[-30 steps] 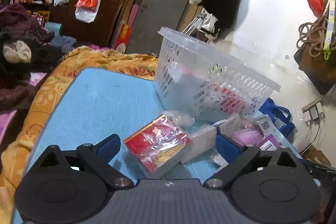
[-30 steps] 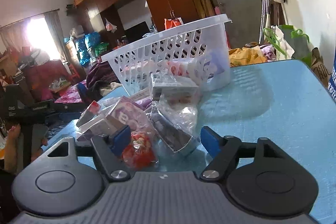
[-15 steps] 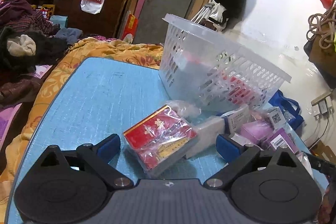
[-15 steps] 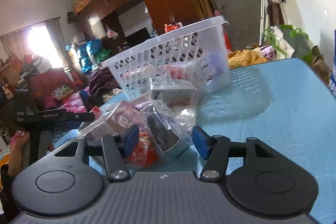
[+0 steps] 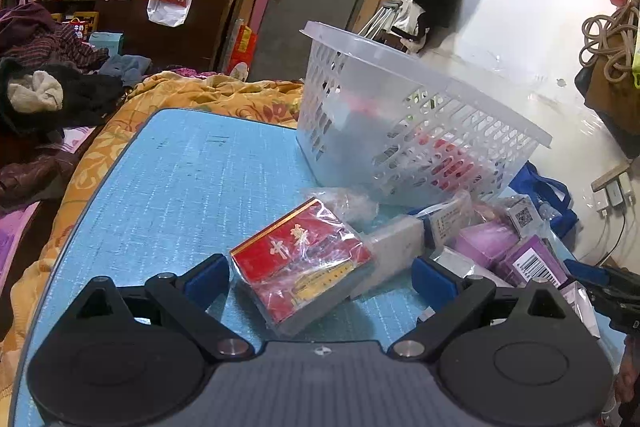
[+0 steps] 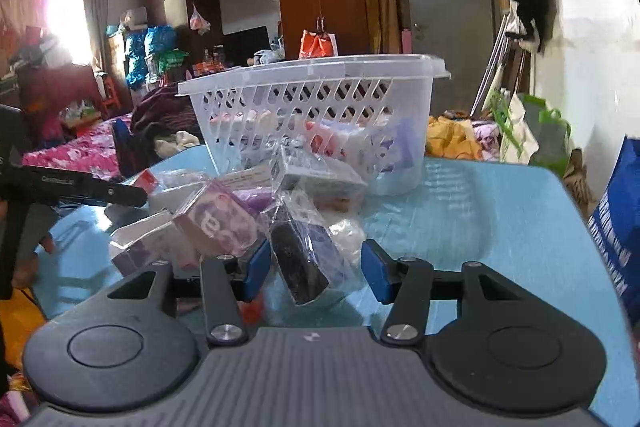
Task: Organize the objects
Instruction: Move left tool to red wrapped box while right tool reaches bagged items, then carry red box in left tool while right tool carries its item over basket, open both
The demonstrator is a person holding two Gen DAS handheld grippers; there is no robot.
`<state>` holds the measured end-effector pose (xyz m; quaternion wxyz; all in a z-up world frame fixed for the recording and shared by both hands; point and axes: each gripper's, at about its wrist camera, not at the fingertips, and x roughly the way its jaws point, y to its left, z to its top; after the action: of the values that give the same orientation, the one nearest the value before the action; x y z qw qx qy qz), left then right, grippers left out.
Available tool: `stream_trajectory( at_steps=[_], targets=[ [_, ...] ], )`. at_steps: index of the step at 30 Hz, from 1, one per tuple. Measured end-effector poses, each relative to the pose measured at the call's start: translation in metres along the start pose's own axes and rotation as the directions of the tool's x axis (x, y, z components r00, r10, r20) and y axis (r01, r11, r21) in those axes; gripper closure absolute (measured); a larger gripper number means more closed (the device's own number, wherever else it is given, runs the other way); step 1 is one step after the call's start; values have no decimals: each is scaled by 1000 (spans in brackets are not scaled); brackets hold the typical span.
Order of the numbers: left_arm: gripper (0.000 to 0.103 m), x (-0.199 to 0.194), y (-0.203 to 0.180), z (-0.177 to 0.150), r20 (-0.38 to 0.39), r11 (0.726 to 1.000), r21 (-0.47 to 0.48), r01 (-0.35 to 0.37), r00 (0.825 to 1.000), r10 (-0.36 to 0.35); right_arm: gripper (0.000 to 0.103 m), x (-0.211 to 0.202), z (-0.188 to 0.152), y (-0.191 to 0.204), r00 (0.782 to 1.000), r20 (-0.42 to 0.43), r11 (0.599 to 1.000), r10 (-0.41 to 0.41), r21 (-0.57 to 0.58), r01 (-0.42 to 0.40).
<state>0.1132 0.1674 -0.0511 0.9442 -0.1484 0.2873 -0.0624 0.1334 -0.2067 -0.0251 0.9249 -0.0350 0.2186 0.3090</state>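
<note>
Two blue pads of the right gripper (image 6: 316,269) have just been closing around a dark box (image 6: 302,261) in crinkly clear wrap; a gap shows at the right pad. Its long side points away toward the white holey basket (image 6: 316,99). Left gripper (image 5: 322,277) jaws stand wide apart around a flat red packet (image 5: 298,267) on the blue table (image 5: 192,183).

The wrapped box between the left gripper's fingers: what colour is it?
Red with gold lettering and a gold edge; the box shows best in the left wrist view.

Each of the 2 cameras sits low behind its own fingers, close to the blue table (image 5: 192,187), looking slightly down. Both see the white basket (image 5: 420,99) (image 6: 320,83) mid-frame and the boxes below it, from different sides.
</note>
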Motion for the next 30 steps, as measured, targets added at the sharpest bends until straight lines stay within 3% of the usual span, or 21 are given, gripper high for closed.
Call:
stream_trajectory(
  at_steps=[4, 5, 9, 14, 20, 30],
  targets=[
    [4, 0, 0, 0, -1, 1000, 2, -1, 1000, 1, 50, -2, -3, 2, 1000, 6, 1000, 0, -16, 0],
    [4, 0, -1, 0, -3, 1000, 6, -2, 1000, 2, 54, -2, -4, 3, 1000, 5, 1000, 4, -22, -4],
    [7, 1, -2, 1, -5, 1000, 10, -4, 1000, 4, 56, -8, -7, 7, 998, 56, 999, -22, -46, 25],
    [29, 0, 1, -1, 10, 1000, -8, 29, 1000, -29, 59, -13, -8, 2, 996, 90, 1000, -9, -14, 10],
    [30, -1, 0, -2, 19, 999, 3, 44, 999, -44, 61, -16, -6, -1, 993, 115, 1000, -3, 3, 2],
    [30, -18, -7, -6, 141, 995, 75, 59, 988, -70, 62, -25, -8, -1, 985, 175, 1000, 3, 13, -5]
  ],
)
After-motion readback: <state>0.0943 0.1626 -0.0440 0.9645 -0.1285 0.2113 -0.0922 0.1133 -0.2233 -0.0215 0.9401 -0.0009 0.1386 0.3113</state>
